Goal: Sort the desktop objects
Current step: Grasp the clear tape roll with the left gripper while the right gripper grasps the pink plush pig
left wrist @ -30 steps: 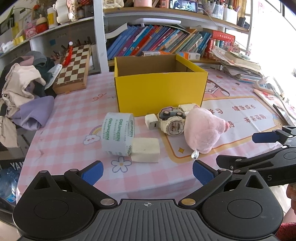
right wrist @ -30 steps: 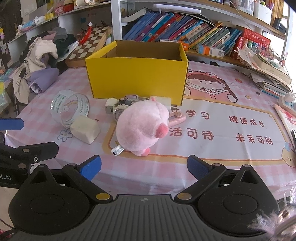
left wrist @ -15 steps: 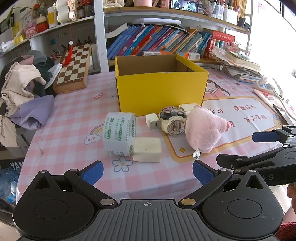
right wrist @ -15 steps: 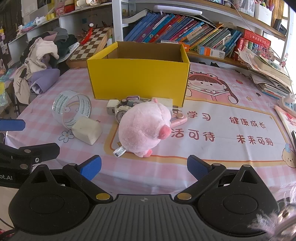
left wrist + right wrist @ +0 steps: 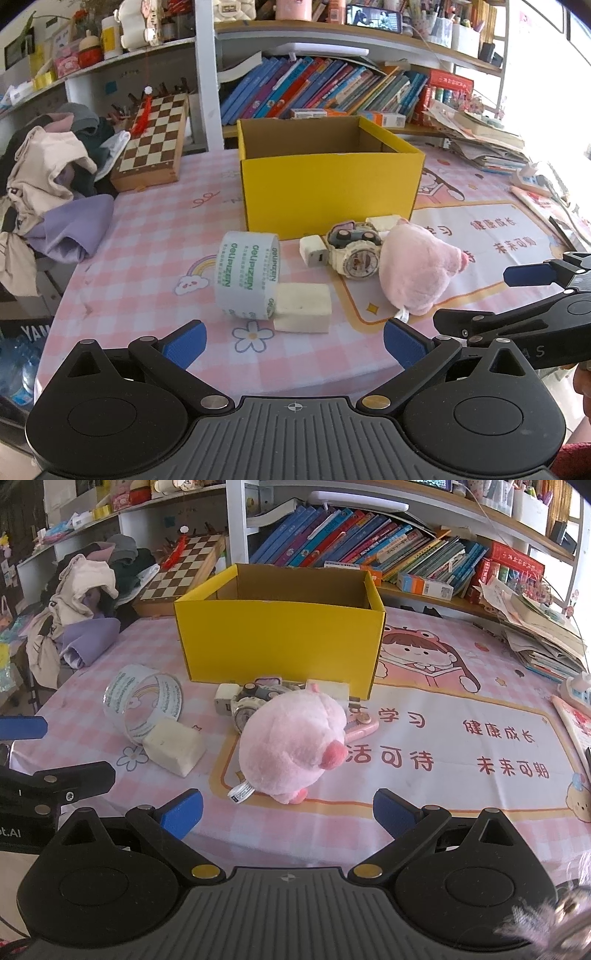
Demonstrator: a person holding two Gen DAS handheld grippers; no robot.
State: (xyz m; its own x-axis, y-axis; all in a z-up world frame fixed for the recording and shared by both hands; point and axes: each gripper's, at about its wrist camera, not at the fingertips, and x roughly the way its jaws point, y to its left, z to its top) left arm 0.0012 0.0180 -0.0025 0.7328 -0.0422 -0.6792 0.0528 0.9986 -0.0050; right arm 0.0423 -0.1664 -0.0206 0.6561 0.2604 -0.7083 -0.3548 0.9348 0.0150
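An open yellow box (image 5: 328, 184) (image 5: 280, 646) stands mid-table, and what I see of its inside is bare. In front of it lie a tape roll (image 5: 248, 274) (image 5: 144, 703), a cream sponge block (image 5: 303, 307) (image 5: 173, 746), a white charger cube (image 5: 313, 251) (image 5: 224, 698), a white watch (image 5: 354, 254) (image 5: 245, 706), a pink plush pig (image 5: 417, 275) (image 5: 293, 742) and a small pink item (image 5: 360, 725). My left gripper (image 5: 293, 341) is open and empty, short of the sponge. My right gripper (image 5: 288, 810) is open and empty, just short of the pig.
A chessboard (image 5: 155, 142) leans at the back left beside a heap of clothes (image 5: 48, 184). Bookshelves (image 5: 332, 92) line the back. Stacked papers (image 5: 543, 635) sit at the right. The right gripper's side shows in the left wrist view (image 5: 532, 291).
Both grippers have crept slightly forward toward the objects; the objects themselves have not moved.
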